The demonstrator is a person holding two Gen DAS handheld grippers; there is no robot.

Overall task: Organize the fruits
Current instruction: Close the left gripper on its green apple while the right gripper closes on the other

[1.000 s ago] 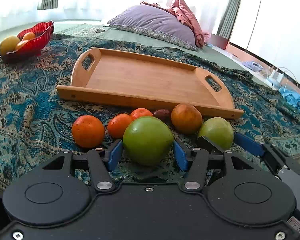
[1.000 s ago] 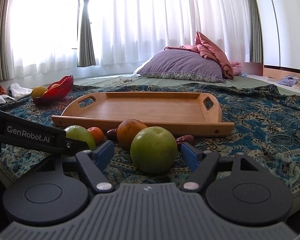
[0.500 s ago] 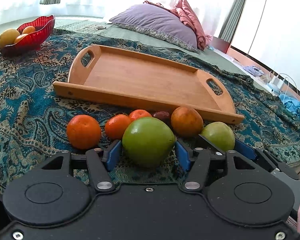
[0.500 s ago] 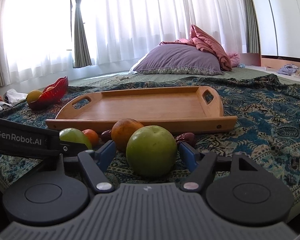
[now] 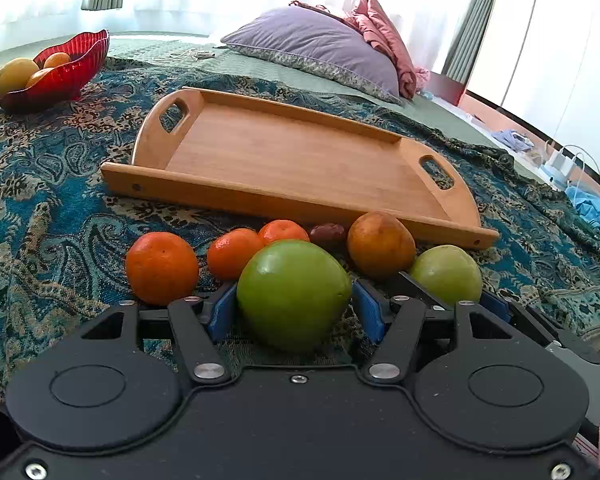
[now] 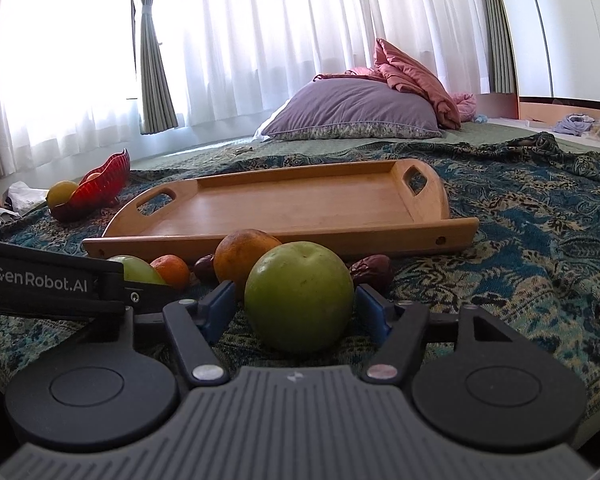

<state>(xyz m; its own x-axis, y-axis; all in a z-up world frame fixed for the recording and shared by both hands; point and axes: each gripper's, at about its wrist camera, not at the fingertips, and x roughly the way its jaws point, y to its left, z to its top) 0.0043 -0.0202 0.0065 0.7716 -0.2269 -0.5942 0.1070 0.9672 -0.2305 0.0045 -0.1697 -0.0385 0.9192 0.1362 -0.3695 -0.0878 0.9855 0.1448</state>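
My left gripper (image 5: pixel 294 312) is shut on a green apple (image 5: pixel 294 294), its blue pads pressed on both sides. My right gripper (image 6: pixel 296 310) is shut on a second green apple (image 6: pixel 300 296), which also shows in the left wrist view (image 5: pixel 446 274). Both apples are held just above the patterned blanket. An empty wooden tray (image 5: pixel 300 160) lies just beyond; it also shows in the right wrist view (image 6: pixel 300 204). Between lie three tangerines (image 5: pixel 162 268), a brownish orange (image 5: pixel 380 244) and a dark date (image 5: pixel 327 234).
A red glass bowl (image 5: pixel 56 76) with yellow-orange fruit stands at the far left. A purple pillow (image 5: pixel 316 48) and pink bedding lie behind the tray. Another date (image 6: pixel 374 268) lies right of the right apple. The bed edge drops off at right.
Both grippers have closed in on their apples and lifted slightly. Both views have tilted up, so the tray looks a little farther below.
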